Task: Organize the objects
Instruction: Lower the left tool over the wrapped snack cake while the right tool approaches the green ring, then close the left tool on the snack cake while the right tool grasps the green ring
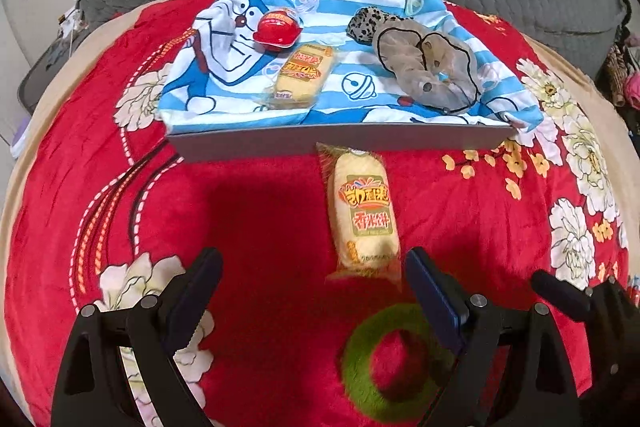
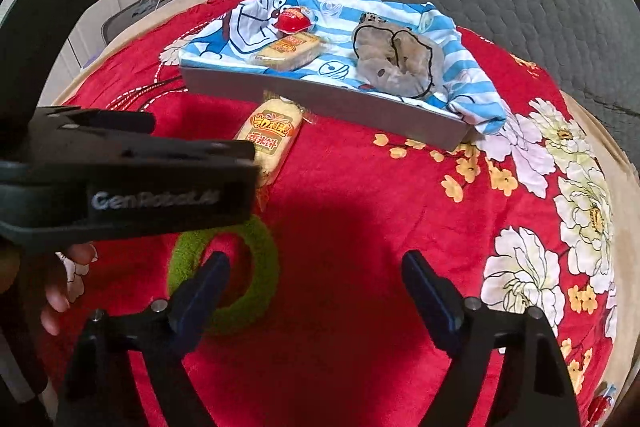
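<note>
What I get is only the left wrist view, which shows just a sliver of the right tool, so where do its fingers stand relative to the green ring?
Observer: The right tool is open. Its left finger overlaps the green ring, and its other finger is over the bare red blanket.
Operator: Is anything between the fingers?
Observer: Only the ring's right arc shows between them, close to the left finger. The rest of the gap is blanket. I cannot tell whether the finger touches the ring.
</note>
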`<state>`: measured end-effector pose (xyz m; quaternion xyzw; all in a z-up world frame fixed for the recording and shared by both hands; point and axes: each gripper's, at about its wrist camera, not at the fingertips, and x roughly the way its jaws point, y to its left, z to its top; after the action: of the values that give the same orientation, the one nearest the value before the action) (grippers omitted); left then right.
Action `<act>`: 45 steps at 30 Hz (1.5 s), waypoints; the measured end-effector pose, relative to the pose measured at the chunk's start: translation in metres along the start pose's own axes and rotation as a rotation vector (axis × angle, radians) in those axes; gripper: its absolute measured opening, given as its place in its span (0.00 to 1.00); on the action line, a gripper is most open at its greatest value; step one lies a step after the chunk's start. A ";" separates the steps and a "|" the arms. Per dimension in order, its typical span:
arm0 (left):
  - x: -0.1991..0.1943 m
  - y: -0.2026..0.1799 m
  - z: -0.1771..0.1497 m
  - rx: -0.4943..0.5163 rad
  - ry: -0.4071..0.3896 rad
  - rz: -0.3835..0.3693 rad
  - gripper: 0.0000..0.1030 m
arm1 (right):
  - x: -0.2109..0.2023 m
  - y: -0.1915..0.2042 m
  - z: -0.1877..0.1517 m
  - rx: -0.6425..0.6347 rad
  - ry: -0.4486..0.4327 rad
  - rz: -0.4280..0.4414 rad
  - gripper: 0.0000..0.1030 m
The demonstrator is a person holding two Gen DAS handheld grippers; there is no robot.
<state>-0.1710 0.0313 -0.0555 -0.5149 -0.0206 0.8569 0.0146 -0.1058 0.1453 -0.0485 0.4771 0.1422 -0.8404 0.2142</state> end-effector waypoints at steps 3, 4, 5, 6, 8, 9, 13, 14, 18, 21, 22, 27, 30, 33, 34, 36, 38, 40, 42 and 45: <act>0.007 -0.002 0.003 0.000 0.006 -0.001 0.90 | 0.004 0.001 0.001 -0.003 0.007 0.007 0.84; 0.010 -0.003 0.005 0.001 0.010 -0.002 0.90 | 0.005 0.002 0.001 -0.007 0.010 0.006 0.83; 0.012 -0.004 0.005 0.004 0.010 -0.003 0.90 | 0.007 0.003 0.001 -0.012 0.014 0.005 0.82; 0.014 -0.005 0.006 0.007 0.013 -0.001 0.90 | 0.009 0.003 0.001 -0.015 0.017 0.005 0.82; 0.020 -0.008 0.007 0.019 0.017 -0.006 0.90 | 0.014 0.004 0.001 -0.016 0.030 0.011 0.78; 0.022 -0.009 0.007 0.020 0.021 -0.003 0.90 | 0.016 0.004 0.001 -0.018 0.035 0.013 0.77; 0.033 -0.011 0.011 0.020 0.029 -0.012 0.90 | 0.025 0.005 0.002 -0.025 0.053 0.013 0.71; 0.035 -0.011 0.012 0.025 0.031 -0.012 0.90 | 0.027 0.005 0.003 -0.025 0.055 0.014 0.66; 0.042 -0.011 0.015 0.027 0.035 -0.019 0.86 | 0.037 0.007 0.005 -0.024 0.070 0.022 0.58; 0.049 -0.009 0.015 0.028 0.052 -0.029 0.77 | 0.040 0.009 0.005 -0.029 0.070 0.022 0.54; 0.051 -0.008 0.014 0.022 0.058 -0.041 0.76 | 0.040 0.009 0.005 -0.032 0.070 0.025 0.49; 0.052 -0.008 0.013 0.022 0.059 -0.049 0.69 | 0.039 0.011 0.006 -0.038 0.069 0.048 0.33; 0.050 -0.007 0.012 0.016 0.060 -0.070 0.56 | 0.037 0.011 0.006 -0.039 0.073 0.061 0.24; 0.048 -0.008 0.014 0.023 0.065 -0.091 0.44 | 0.036 0.011 0.006 -0.038 0.076 0.070 0.20; 0.047 -0.009 0.014 0.023 0.062 -0.093 0.43 | 0.035 0.011 0.007 -0.035 0.077 0.075 0.19; 0.045 -0.009 0.014 0.026 0.060 -0.096 0.41 | 0.033 0.008 0.007 -0.024 0.079 0.089 0.17; 0.044 -0.006 0.014 0.018 0.064 -0.112 0.40 | 0.031 0.006 0.007 -0.011 0.079 0.097 0.17; 0.043 -0.002 0.015 0.002 0.065 -0.131 0.39 | 0.029 0.004 0.007 0.001 0.079 0.104 0.17; 0.042 -0.002 0.015 0.004 0.064 -0.135 0.39 | 0.028 0.000 0.008 0.015 0.079 0.112 0.17; 0.038 -0.002 0.015 0.010 0.052 -0.136 0.39 | 0.025 -0.004 0.008 0.027 0.075 0.111 0.17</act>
<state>-0.2017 0.0349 -0.0819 -0.5343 -0.0507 0.8403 0.0757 -0.1254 0.1394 -0.0661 0.5182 0.1120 -0.8106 0.2488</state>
